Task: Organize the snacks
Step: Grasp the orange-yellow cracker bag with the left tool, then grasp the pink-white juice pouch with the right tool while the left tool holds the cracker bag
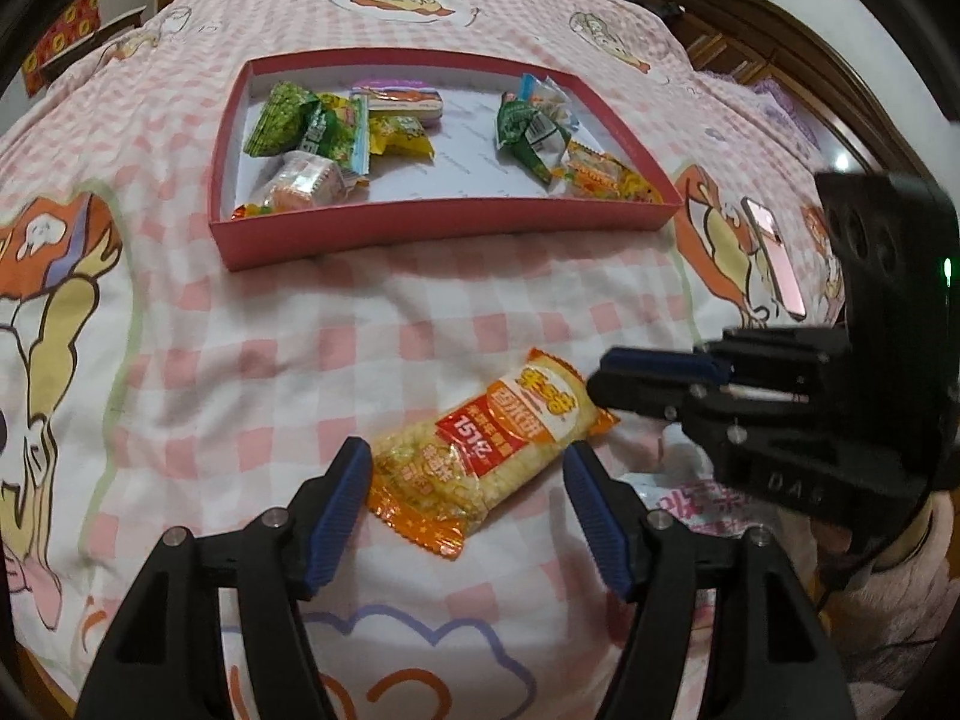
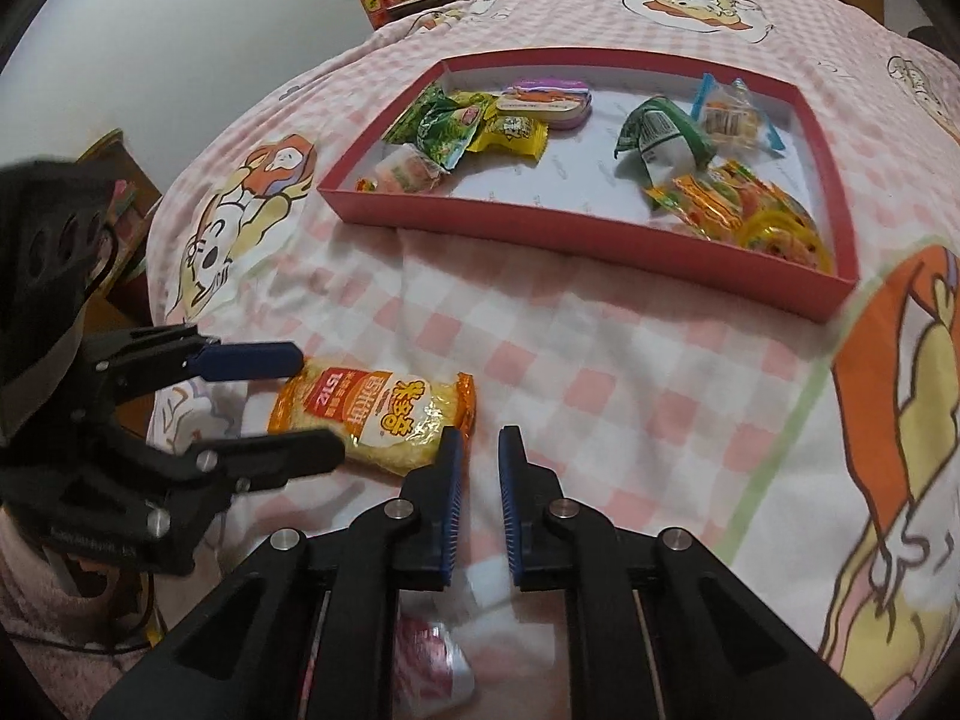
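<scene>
The left tool [image 1: 468,468] is nearest the lens, its jaws spread and released, straddling the orange snack packet [image 1: 486,450] without the blue pads pressing on it. Taking that packet as the landmark: it lies flat on the bed [image 1: 300,330], on the pink checked quilt, well short of the red box [image 1: 384,237].

The bed carries everything. Beyond the packet sits the box, a shallow red tray already holding two clusters of wrapped snacks, green and yellow ones at one end, a green and orange heap at the other, with bare white floor between them. The right tool [image 2: 480,441] comes in at the packet's far end from the left tool; its jaws are drawn close together, and nothing appears between the pads. Its tips lie just beside the packet's orange crimped edge, and whether they pinch that edge I cannot tell. Under the right tool lies a blurred red-and-white wrapper [image 2: 432,654].

The step in hand looks like the pickup of this last loose packet. Next, I judge, the left tool must close across the packet's width, lift, and carry it to the bare middle of the box.
</scene>
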Available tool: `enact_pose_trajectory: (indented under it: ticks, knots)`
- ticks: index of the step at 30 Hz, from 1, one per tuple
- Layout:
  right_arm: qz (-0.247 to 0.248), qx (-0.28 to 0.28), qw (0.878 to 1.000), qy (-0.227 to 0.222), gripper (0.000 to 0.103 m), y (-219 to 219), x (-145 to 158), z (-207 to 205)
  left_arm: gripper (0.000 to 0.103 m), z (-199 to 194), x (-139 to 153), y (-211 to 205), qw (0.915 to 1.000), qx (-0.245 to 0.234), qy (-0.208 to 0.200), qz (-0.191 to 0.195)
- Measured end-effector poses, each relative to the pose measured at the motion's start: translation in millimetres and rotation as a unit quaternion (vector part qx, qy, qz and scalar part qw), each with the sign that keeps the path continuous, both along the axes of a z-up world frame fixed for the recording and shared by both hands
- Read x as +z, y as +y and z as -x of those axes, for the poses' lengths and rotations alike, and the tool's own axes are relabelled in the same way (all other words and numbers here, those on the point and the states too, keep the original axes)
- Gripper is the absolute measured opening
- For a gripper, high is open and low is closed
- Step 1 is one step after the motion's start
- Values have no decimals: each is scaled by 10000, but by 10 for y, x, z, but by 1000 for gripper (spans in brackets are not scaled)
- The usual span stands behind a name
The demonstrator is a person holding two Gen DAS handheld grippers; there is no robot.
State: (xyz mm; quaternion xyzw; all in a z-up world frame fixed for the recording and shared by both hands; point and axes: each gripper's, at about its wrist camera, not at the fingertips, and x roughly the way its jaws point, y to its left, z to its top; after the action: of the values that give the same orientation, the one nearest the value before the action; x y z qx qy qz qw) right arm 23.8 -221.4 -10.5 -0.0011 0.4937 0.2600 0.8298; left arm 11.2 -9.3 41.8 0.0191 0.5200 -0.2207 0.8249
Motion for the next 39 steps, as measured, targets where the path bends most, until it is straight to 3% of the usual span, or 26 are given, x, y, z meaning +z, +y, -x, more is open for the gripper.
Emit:
enact_pose_trajectory:
  ticks: [7, 10, 12, 16, 26, 32, 36, 39]
  knots:
    - [93, 8, 10000, 7, 15, 43, 3, -146, 70, -102, -22, -277, 9954, -827, -127, -466]
    - [109, -6, 9999, 1, 15, 62, 11, -196, 70, -143, -77, -346, 9939, -930, -109, -578]
    - [72, -72, 9999, -4, 15, 47, 29, -215, 67, -173, -127, -354, 9947, -879, -35, -529]
    - [-16, -309, 9995, 81, 18, -84, 73, -221, 43, -168, -160, -347, 9962, -763, -133, -391]
    - [-76, -691, 9969, 374, 22, -352, 144, 27, 41, -130, -64, -31, 9997, -83, -32, 224]
    - [-140, -779, 9944, 707, 22, -411, 143, 153, 41, -132, 33, 122, 9992, 277, -293, 68]
    - [-468, -792, 9898, 1086, 24, -424, 102, 165, 41, -139, 22, 196, 9989, 369, -261, 133]
    - [-404, -839, 9886, 1186, 27, -369, 54, 188, 41, -155, -28, 224, 9987, 461, -172, 138]
